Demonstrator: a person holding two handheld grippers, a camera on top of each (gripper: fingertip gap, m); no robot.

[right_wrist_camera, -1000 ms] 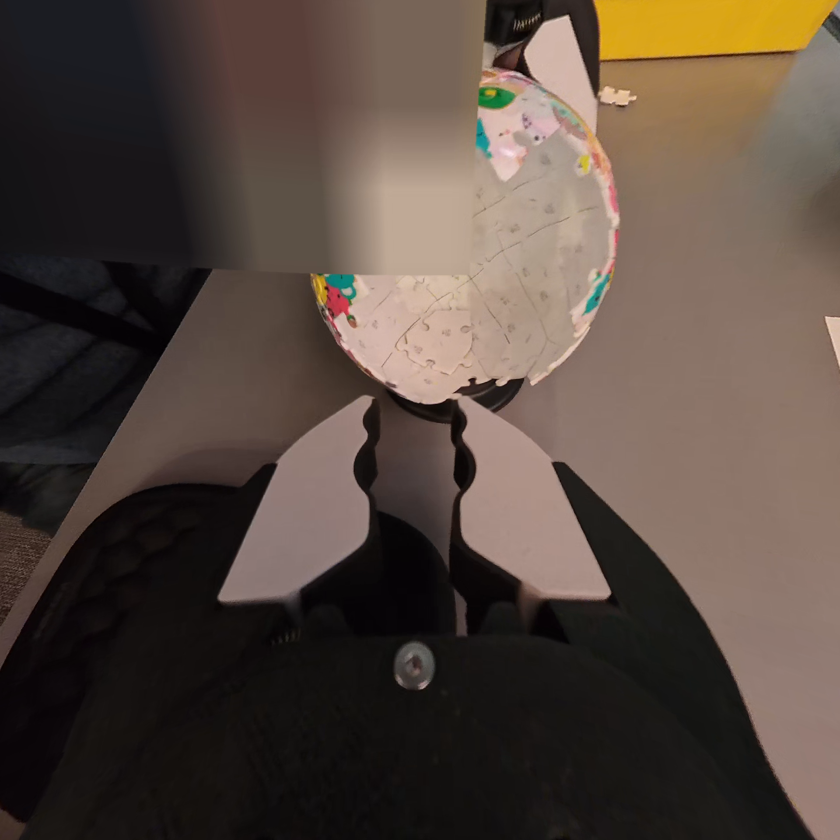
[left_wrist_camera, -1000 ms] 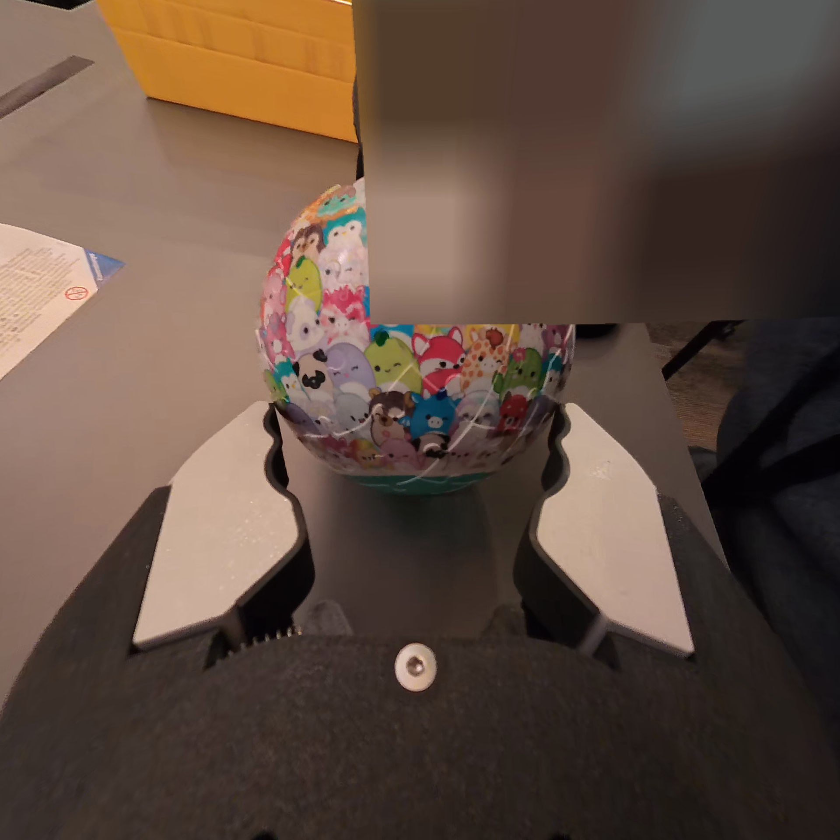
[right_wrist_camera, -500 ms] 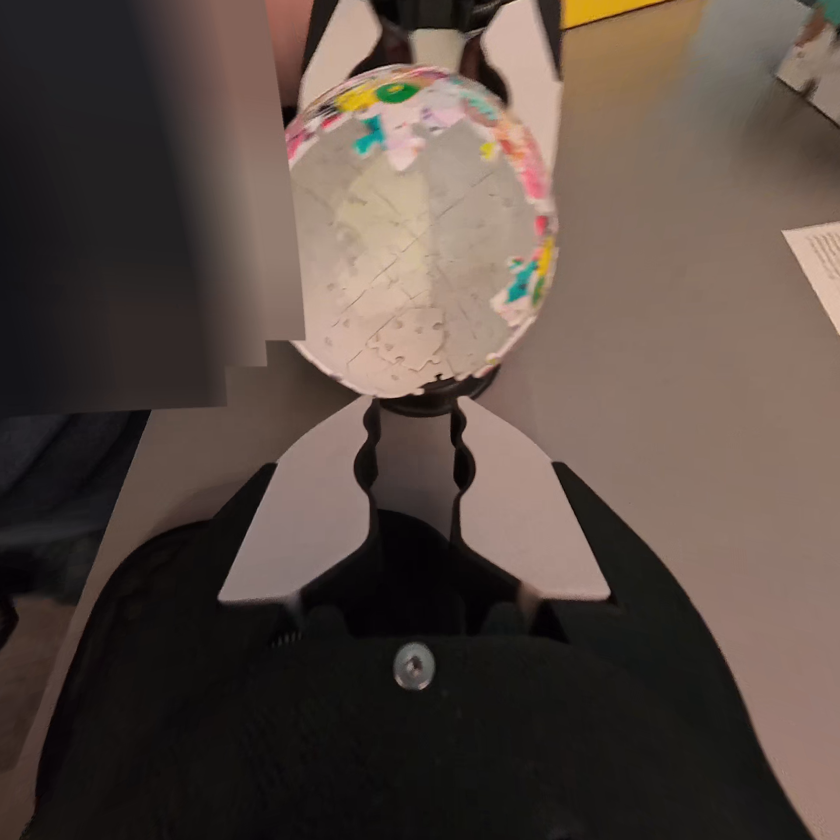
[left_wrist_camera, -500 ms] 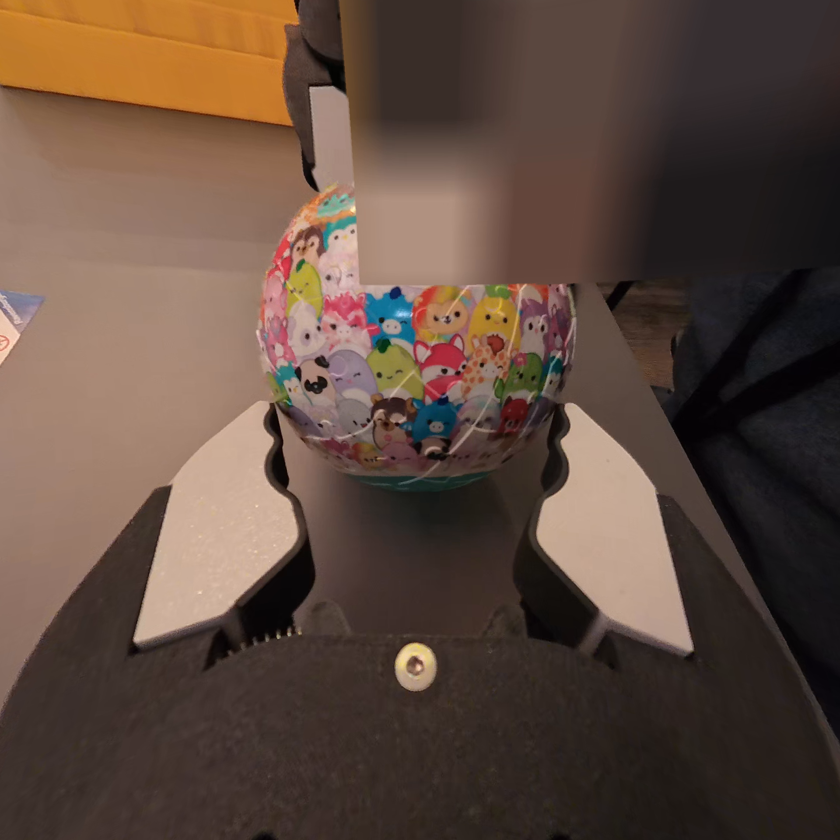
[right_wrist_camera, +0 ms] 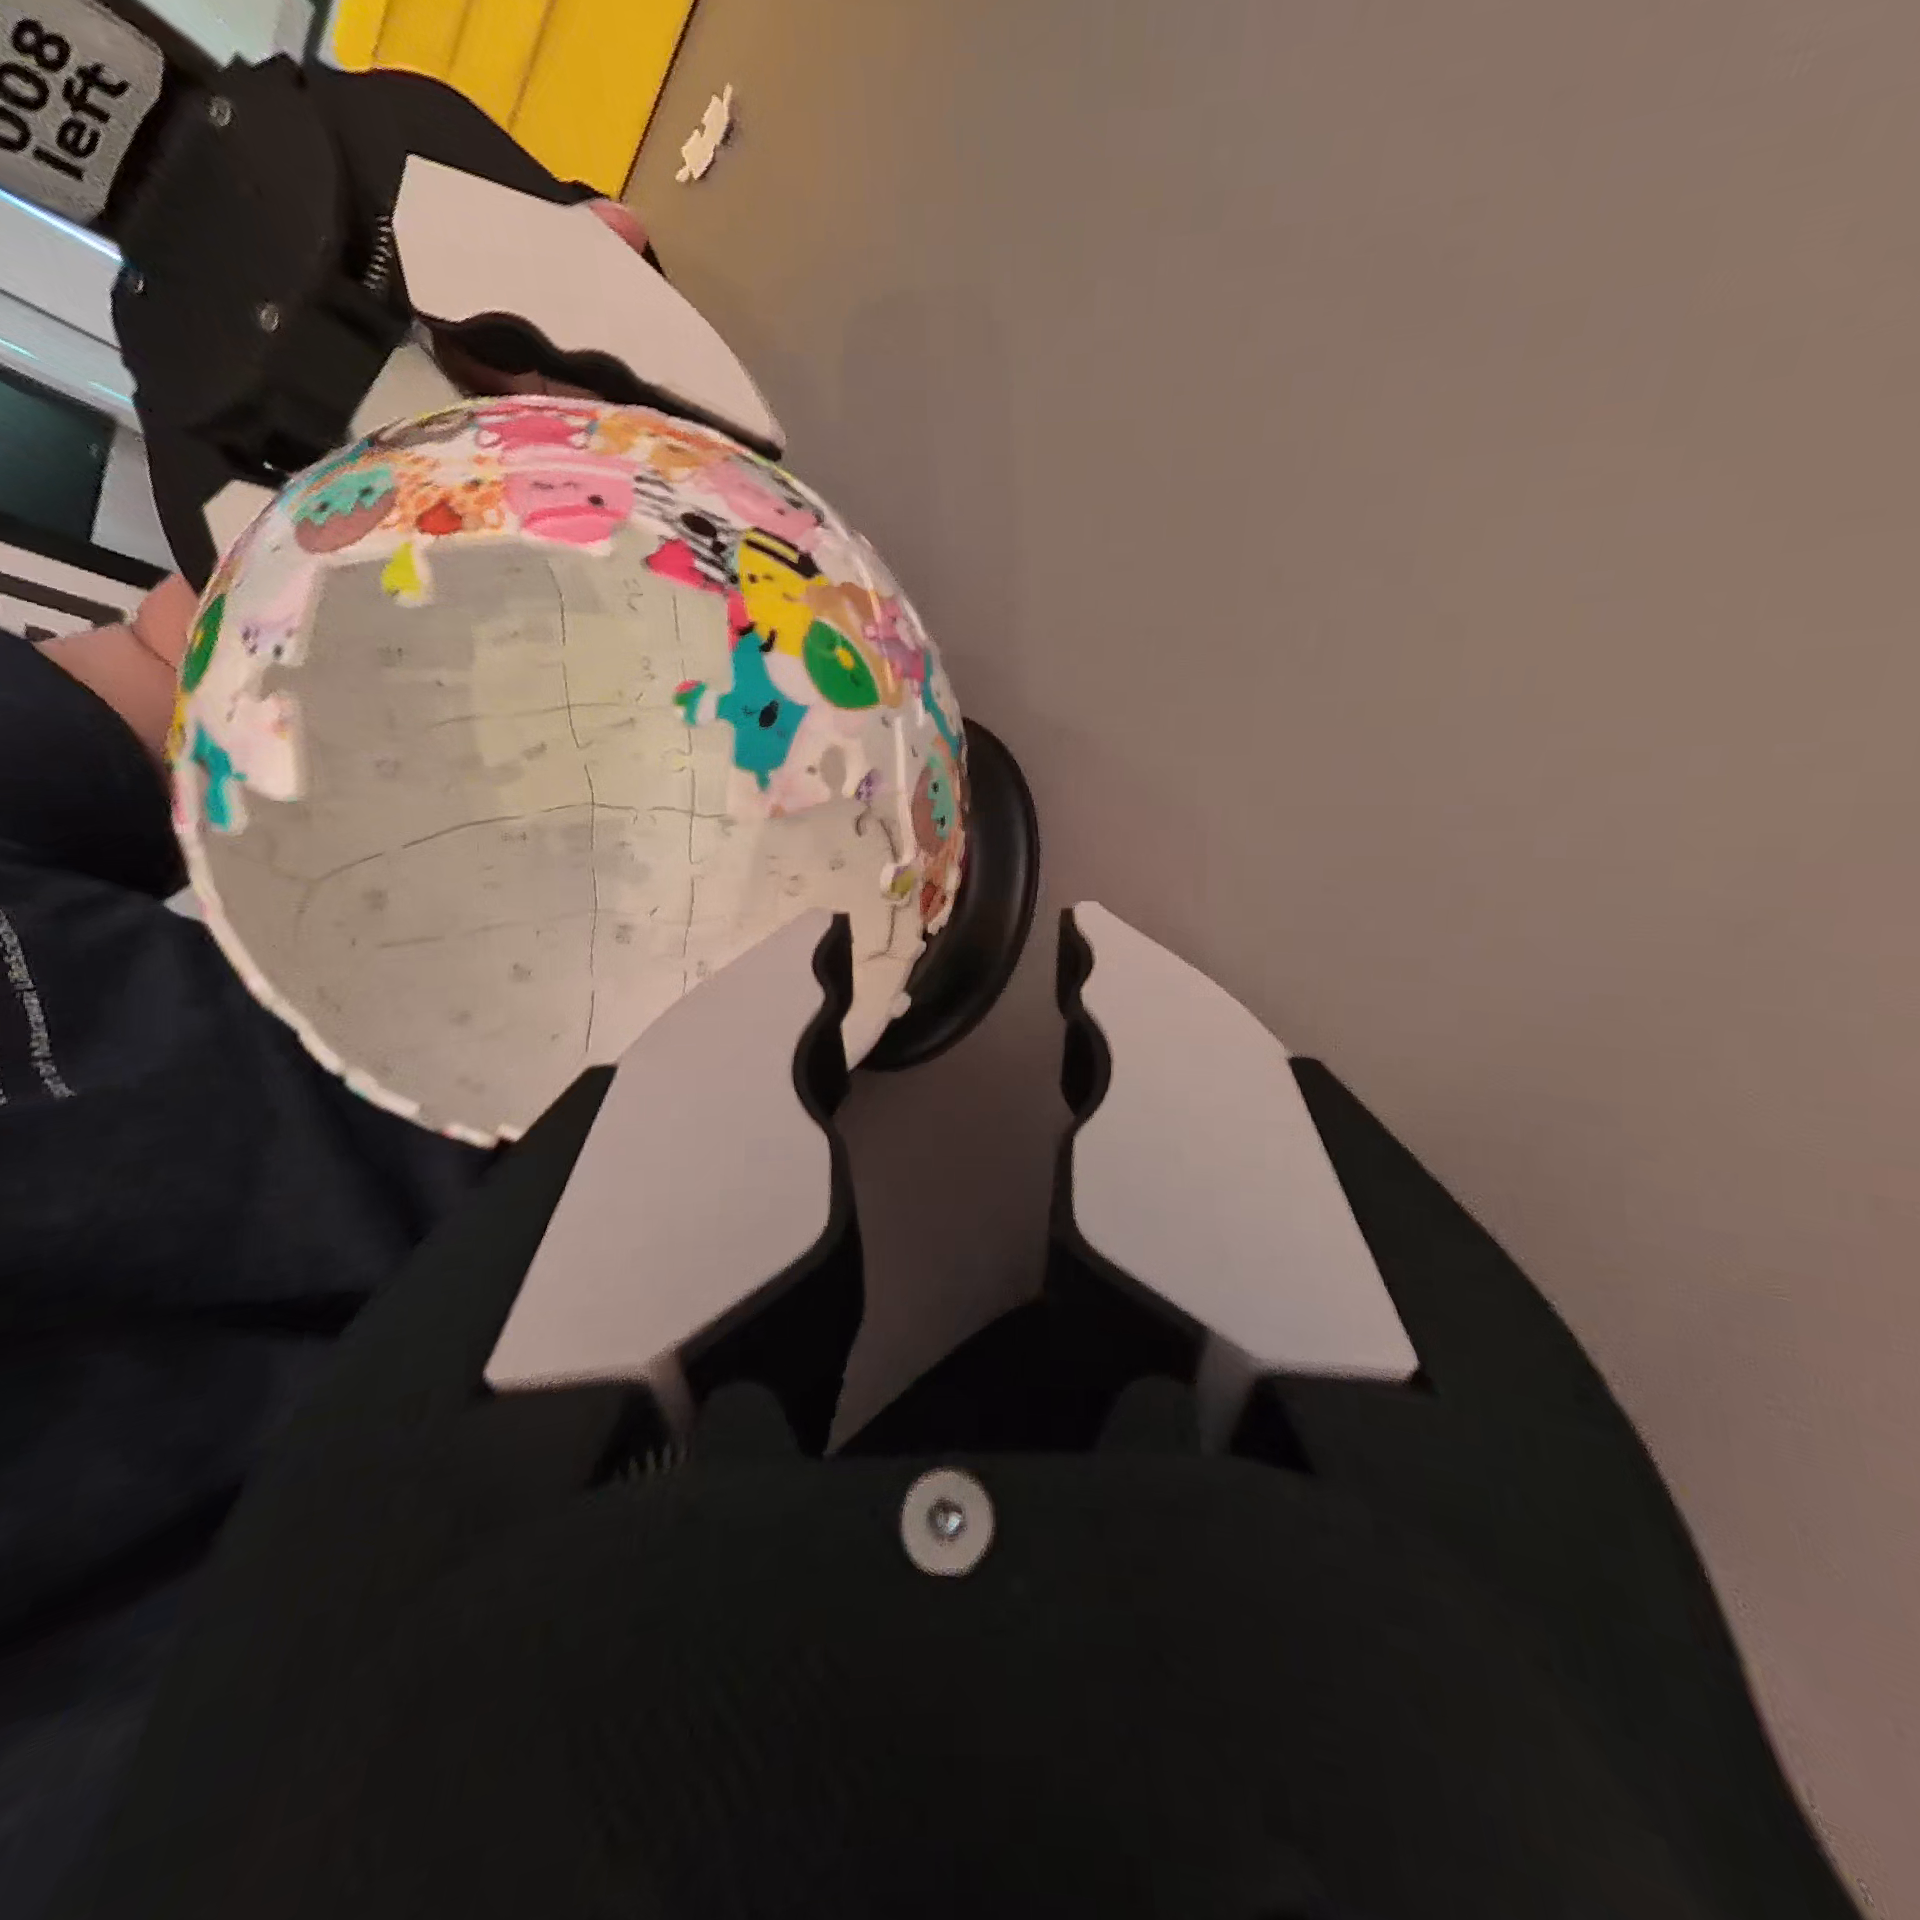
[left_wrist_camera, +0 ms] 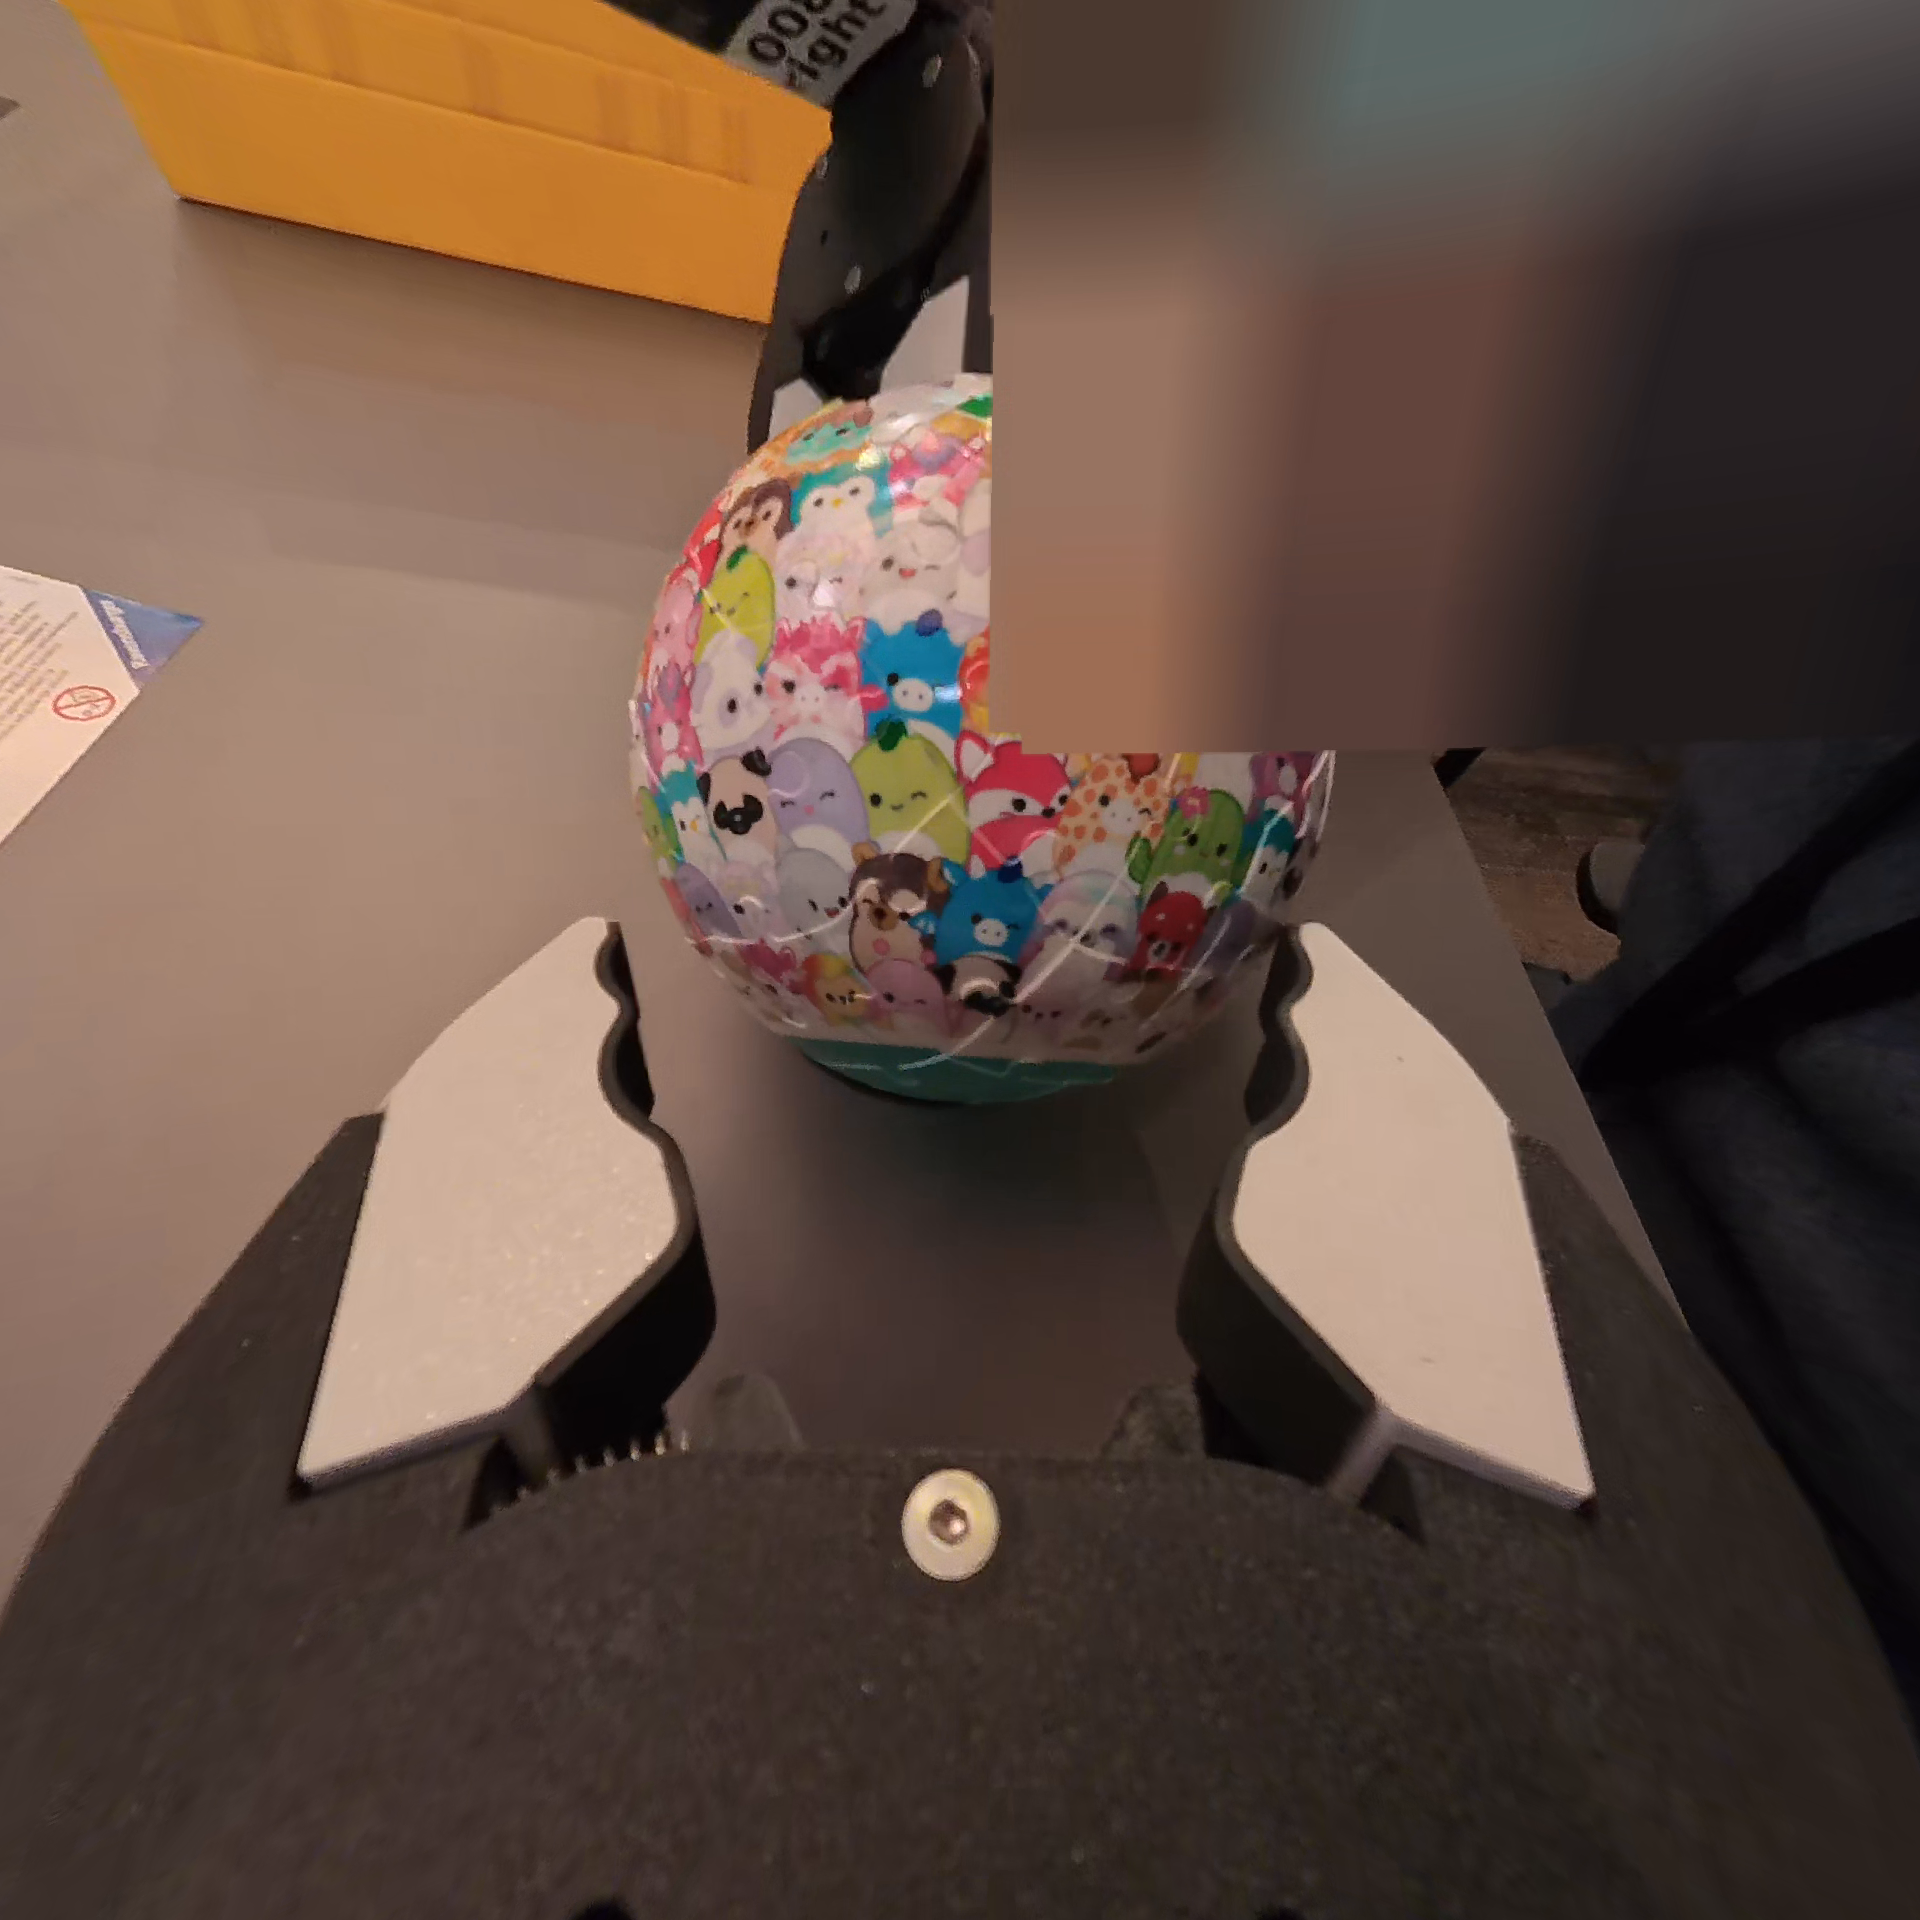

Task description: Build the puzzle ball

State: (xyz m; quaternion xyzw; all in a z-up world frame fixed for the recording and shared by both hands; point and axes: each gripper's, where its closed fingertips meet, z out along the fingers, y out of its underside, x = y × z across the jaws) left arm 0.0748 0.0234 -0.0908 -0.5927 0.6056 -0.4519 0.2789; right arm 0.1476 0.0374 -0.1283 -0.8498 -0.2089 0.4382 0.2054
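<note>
The puzzle ball (left_wrist_camera: 831, 790) is seen at the centre of the left wrist view, seated on its dark stand (right_wrist_camera: 987, 883) on the grey counter (left_wrist_camera: 312, 436). The left hand-held gripper (left_wrist_camera: 951, 956) is spread wide, its fingertips bracketing the ball's lower sides; contact cannot be confirmed. In the right wrist view, which is strongly tilted, a large unprinted opening is shown on the ball's far face, so assembly is judged unfinished. The right hand-held gripper (right_wrist_camera: 951, 935) is held partly apart and empty beside the stand. A loose puzzle piece (right_wrist_camera: 707, 135) lies at the upper left, near a yellow box (right_wrist_camera: 520, 73). Fetching a piece while the ball is steadied is probably called for next.
</note>
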